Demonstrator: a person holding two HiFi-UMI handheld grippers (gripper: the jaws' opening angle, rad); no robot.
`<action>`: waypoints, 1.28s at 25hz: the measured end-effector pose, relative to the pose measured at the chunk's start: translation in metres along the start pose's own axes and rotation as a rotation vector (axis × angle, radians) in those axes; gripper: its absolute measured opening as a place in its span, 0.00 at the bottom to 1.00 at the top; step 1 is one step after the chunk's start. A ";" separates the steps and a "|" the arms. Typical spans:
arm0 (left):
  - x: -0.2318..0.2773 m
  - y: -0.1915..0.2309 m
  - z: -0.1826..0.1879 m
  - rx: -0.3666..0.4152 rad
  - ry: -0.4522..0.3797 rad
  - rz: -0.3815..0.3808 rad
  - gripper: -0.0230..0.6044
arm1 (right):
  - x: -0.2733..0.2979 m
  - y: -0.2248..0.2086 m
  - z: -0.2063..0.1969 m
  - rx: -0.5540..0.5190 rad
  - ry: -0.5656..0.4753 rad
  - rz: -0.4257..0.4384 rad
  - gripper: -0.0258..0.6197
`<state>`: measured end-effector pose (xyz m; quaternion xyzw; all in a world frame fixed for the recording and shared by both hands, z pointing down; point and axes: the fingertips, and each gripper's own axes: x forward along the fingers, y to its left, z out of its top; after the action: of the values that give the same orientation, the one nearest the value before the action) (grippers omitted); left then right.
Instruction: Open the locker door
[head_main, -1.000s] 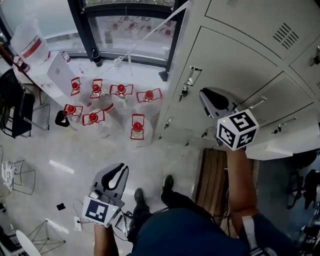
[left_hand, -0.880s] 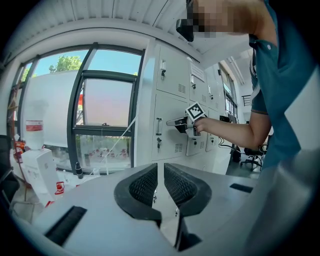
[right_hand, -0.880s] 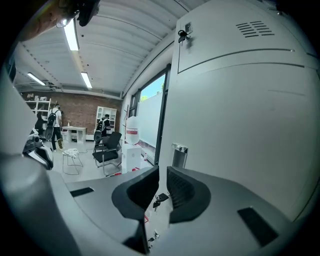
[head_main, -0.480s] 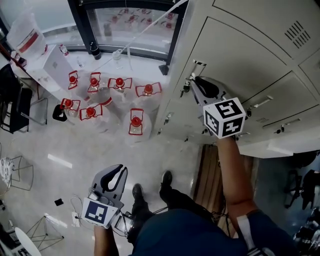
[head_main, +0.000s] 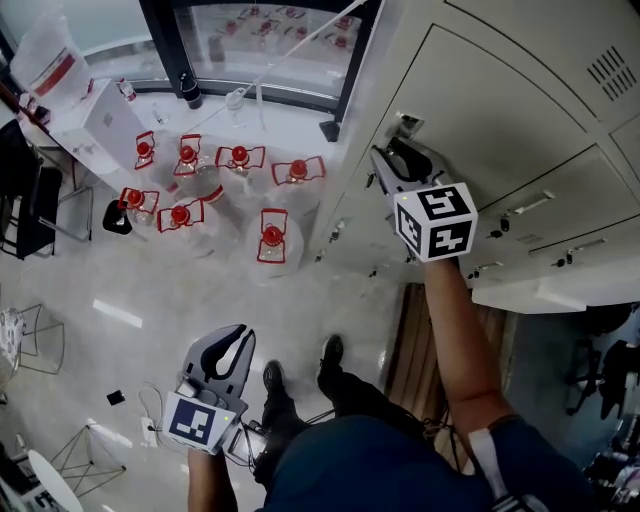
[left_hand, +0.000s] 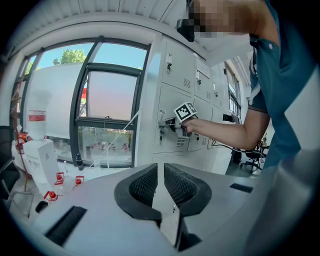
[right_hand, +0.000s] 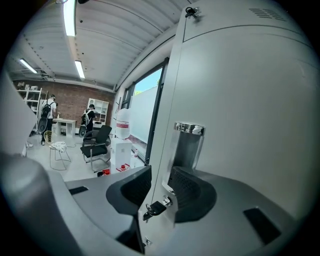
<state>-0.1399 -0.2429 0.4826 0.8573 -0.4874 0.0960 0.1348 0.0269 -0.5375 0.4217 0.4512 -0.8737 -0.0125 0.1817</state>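
Note:
The pale grey locker door (head_main: 480, 110) fills the upper right of the head view, with its metal handle (head_main: 408, 124) at the left edge. My right gripper (head_main: 392, 158) is up against that handle. In the right gripper view its jaws (right_hand: 161, 182) are opening, and the door's latch plate with the key (right_hand: 155, 209) stands between the pads; the chrome handle recess (right_hand: 189, 129) is just beyond. My left gripper (head_main: 228, 352) hangs low over the floor, far from the lockers, and in its own view the left gripper (left_hand: 160, 182) is shut on nothing.
Several water jugs with red caps (head_main: 273, 240) stand on the floor by the window. More lockers with small handles (head_main: 520, 208) run to the right. A wooden board (head_main: 418, 330) lies at my feet. An office chair (right_hand: 97, 142) and people (right_hand: 90, 119) are far off.
My right gripper has moved up and left along the lockers to the door handle, and its jaws have parted around the latch plate. The left gripper has stayed put.

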 end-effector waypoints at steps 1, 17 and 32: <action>0.000 0.001 0.000 0.000 0.000 0.001 0.12 | 0.003 0.001 0.000 0.000 -0.001 -0.007 0.25; -0.014 -0.001 0.009 0.027 -0.011 -0.021 0.12 | -0.026 0.017 -0.009 0.003 0.026 0.004 0.14; -0.035 -0.011 0.034 0.094 -0.023 -0.091 0.12 | -0.116 0.056 -0.026 0.041 0.082 0.023 0.14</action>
<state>-0.1469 -0.2201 0.4381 0.8850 -0.4445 0.1027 0.0933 0.0527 -0.4093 0.4207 0.4447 -0.8708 0.0259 0.2083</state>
